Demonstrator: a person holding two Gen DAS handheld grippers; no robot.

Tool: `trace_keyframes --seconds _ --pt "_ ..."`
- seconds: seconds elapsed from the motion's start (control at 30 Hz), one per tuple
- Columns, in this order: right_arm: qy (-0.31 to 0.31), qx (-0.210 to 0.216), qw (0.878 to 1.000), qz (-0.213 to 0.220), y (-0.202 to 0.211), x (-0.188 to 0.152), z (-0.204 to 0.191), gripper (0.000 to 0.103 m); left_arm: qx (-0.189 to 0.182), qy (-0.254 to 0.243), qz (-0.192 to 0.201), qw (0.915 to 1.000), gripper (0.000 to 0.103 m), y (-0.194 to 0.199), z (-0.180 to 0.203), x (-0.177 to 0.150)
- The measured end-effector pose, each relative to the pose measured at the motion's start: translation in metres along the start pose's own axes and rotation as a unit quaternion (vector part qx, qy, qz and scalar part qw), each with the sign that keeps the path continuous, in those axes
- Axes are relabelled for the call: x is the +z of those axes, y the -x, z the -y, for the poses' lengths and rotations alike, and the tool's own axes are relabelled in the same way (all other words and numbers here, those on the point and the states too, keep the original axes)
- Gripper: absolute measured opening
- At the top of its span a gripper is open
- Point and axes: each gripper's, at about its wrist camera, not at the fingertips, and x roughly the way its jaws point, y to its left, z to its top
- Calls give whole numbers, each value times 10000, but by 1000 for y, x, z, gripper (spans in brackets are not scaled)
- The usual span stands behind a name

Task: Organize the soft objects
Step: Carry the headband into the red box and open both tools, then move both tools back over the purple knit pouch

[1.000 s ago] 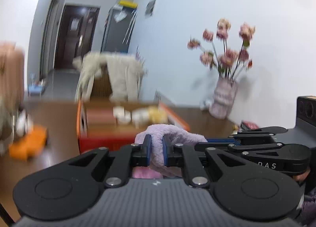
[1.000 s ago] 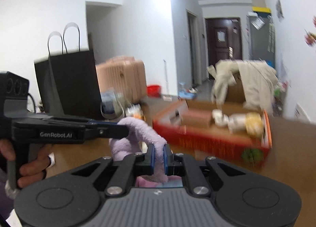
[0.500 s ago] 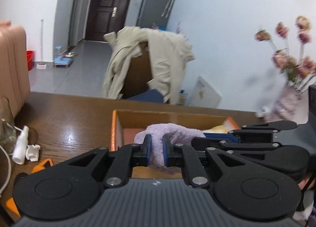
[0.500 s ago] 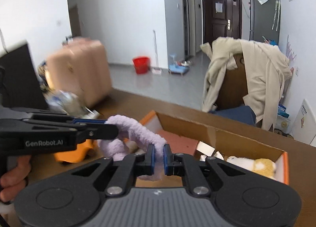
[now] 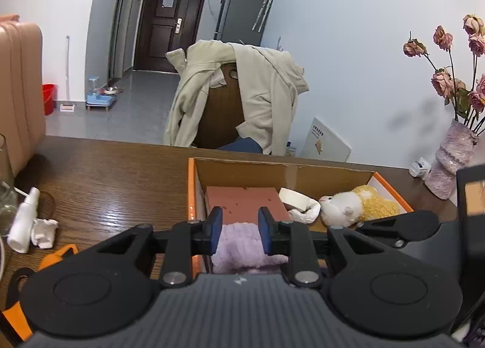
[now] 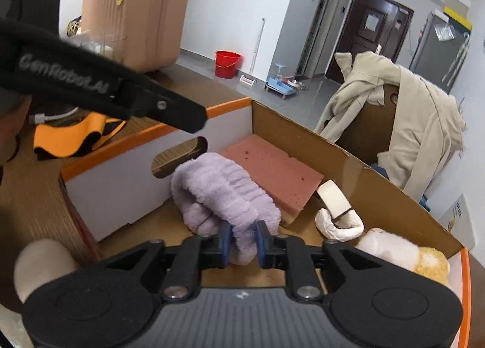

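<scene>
Lilac plush, a fluffy headband [image 6: 225,193], lies inside the orange-rimmed cardboard box [image 6: 348,160] against the near end of a pink sponge block [image 6: 272,166]. Both claws have just been opening. The right claw [image 6: 244,240] stands with its blue pads either side of a fold of the band, the fabric filling the gap but no longer squeezed thin. The left claw [image 5: 239,231] likewise straddles the band's other end, pads slightly parted. Farther along the box lie a roll of white tape [image 6: 333,196] and a white-and-yellow stuffed toy [image 5: 354,204]. That box sits on the dark wooden table [image 5: 106,178] toward its far edge. Behind, a beige coat [image 5: 257,90] hangs over a chair.
</scene>
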Motion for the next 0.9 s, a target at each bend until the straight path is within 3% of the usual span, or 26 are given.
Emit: trace_keyframes --seconds 0.07,0.2,0.37,0.47,0.6,0.77,0.9 --pt "-245 164 9995 65 12 5 8 38 94 -6 -75 9999 25 4 6 3" --pt "-666 145 9969 396 59 13 27 39 204 16 31 9998 31 29 14 9" --pt "-1297 -42 9858 1066 152 5 56 52 154 -203 391 9989 47 87 39 5" --pt "-1425 -85 9790 1458 210 -22 57 58 -4 -324 594 9977 65 127 62 -11" --pt "-1461 -53 9740 1729 263 -76 47 72 -284 -313 704 9966 75 168 93 -48" --pt "-1417 -289 9796 1395 280 -157 19 73 -406 -317 521 9973 81 192 123 -108" --pt "-1457 -164 9843 983 272 -212 7 73 -363 -123 334 9987 83 196 139 -144"
